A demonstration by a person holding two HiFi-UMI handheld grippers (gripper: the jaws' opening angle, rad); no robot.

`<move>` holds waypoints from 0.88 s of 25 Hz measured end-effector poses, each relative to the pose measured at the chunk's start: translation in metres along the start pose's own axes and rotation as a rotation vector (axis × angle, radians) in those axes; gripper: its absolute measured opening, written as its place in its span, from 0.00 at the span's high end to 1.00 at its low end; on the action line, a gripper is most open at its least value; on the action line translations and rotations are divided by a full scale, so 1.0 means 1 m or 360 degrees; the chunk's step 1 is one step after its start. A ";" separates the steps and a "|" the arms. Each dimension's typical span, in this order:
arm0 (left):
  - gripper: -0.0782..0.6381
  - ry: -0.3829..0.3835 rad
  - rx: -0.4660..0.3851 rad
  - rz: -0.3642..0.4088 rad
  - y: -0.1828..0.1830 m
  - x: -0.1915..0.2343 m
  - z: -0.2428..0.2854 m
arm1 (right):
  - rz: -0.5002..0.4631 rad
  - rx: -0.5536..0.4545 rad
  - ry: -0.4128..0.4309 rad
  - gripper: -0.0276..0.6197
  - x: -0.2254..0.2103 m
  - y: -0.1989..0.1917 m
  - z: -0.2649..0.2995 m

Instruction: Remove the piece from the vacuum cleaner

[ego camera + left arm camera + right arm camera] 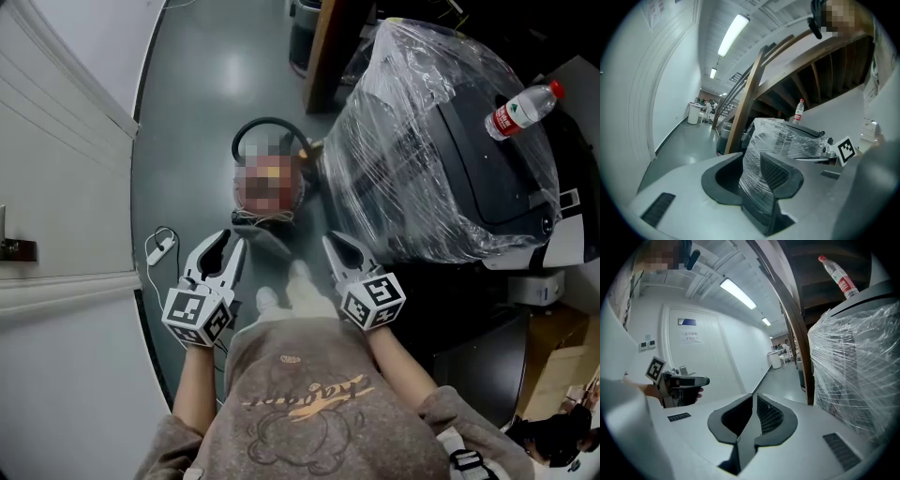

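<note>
The vacuum cleaner (270,221) sits on the grey floor just ahead of my feet, a round canister partly under a mosaic patch. Its dark hose (246,136) loops over the top. Which piece comes off, I cannot tell. My left gripper (232,240) hovers short of the canister's left side; its jaws stand slightly apart with nothing between them (752,165). My right gripper (330,240) hovers short of the canister's right side, its jaws shut and empty (753,401). Each gripper view shows the other gripper: the right one (846,150) and the left one (677,385).
A large machine wrapped in clear film (422,141) stands close on the right, with a water bottle (525,105) lying on top. A wooden post (323,52) rises behind it. A white wall (56,141) runs along the left, with a white cable (161,246) on the floor beside it.
</note>
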State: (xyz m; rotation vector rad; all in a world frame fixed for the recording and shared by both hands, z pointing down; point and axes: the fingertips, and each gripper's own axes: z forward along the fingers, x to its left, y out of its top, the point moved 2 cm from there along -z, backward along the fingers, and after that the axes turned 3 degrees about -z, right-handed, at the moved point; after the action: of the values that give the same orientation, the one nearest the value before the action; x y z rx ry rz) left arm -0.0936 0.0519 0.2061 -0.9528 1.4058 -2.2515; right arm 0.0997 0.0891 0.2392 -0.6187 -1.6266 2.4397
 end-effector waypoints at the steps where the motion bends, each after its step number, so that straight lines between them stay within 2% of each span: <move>1: 0.76 -0.0005 0.0002 0.0007 0.001 0.000 0.002 | 0.0002 0.0000 0.0004 0.95 -0.001 0.000 0.001; 4: 0.71 -0.0010 0.0020 0.0018 0.001 0.002 0.006 | 0.0008 0.0008 0.0024 0.86 -0.002 0.000 0.003; 7: 0.59 -0.0035 0.0059 0.0022 -0.004 0.005 0.010 | -0.0004 0.0011 0.0066 0.62 0.000 0.001 0.010; 8: 0.54 -0.0045 0.0073 0.0029 -0.006 0.005 0.012 | -0.0017 0.0018 0.0078 0.59 0.001 0.000 0.012; 9: 0.50 -0.0053 0.0084 0.0037 -0.007 0.005 0.013 | -0.0030 0.0028 0.0088 0.58 0.002 0.000 0.013; 12: 0.48 -0.0055 0.0107 0.0051 -0.011 0.009 0.015 | -0.0036 0.0064 0.0109 0.57 0.002 -0.005 0.018; 17: 0.47 -0.0042 0.0144 0.0018 -0.020 0.025 0.024 | -0.0033 0.0142 0.0127 0.57 -0.003 -0.021 0.031; 22: 0.47 -0.0065 0.0229 0.0034 -0.043 0.041 0.043 | -0.0004 0.0211 0.0145 0.57 -0.010 -0.048 0.053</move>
State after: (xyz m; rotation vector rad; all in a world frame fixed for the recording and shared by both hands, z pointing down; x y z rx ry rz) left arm -0.0907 0.0196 0.2717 -0.9267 1.2131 -2.2694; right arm 0.0821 0.0600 0.3025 -0.6950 -1.4177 2.4541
